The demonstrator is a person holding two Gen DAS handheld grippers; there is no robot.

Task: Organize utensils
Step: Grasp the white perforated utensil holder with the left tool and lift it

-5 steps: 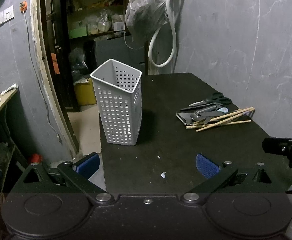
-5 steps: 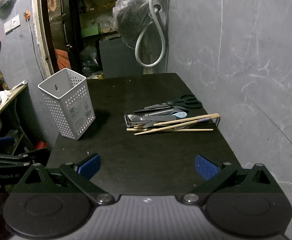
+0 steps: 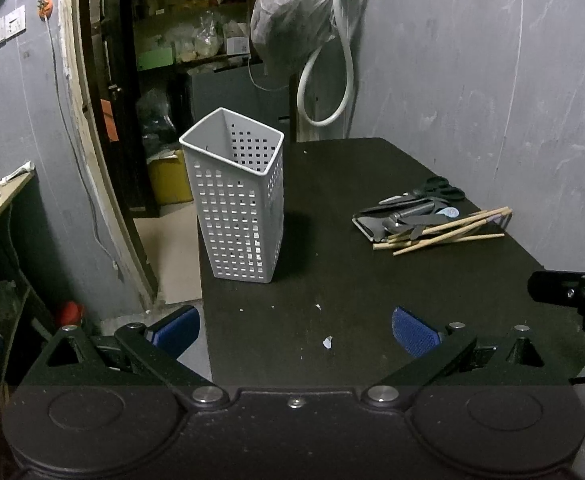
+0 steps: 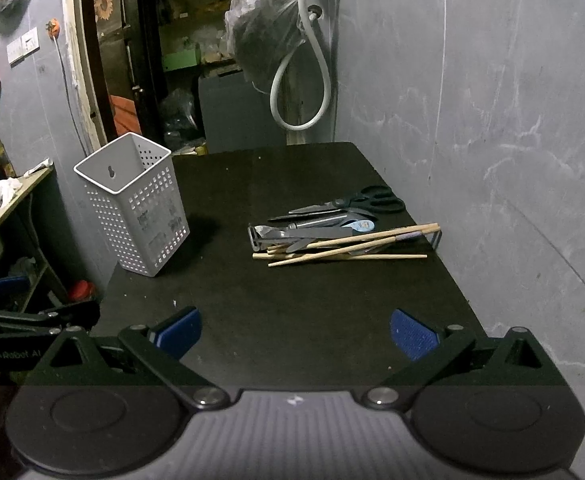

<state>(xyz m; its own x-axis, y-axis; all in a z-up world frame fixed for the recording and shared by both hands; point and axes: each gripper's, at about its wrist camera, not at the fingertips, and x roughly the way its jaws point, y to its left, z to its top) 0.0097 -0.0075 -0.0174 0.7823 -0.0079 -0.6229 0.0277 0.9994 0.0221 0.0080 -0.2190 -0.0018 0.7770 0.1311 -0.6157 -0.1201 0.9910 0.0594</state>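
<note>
Left wrist view: left gripper [image 3: 295,327] hangs over the near edge of the black table [image 3: 332,280], jaws wide apart, nothing between them. Ahead and slightly left stands the white perforated caddy [image 3: 236,204], upright and empty; judged light thin plastic, liable to slide or tip if bumped. Further right, well apart from the caddy, lies the utensil pile [image 3: 432,222]: scissors [image 3: 428,192], a peeler, metal pieces and wooden chopsticks [image 3: 448,232], crossed and touching. Chopsticks judged light, stiff and prone to roll; best pinched mid-length, one or two at a time. Scissors heavier, smooth; grip at the blades near the pivot.

Right wrist view: right gripper [image 4: 295,330] likewise spread and empty, short of the pile. Against the earlier frames, no item has moved; both grippers hold essentially the same position.
</note>
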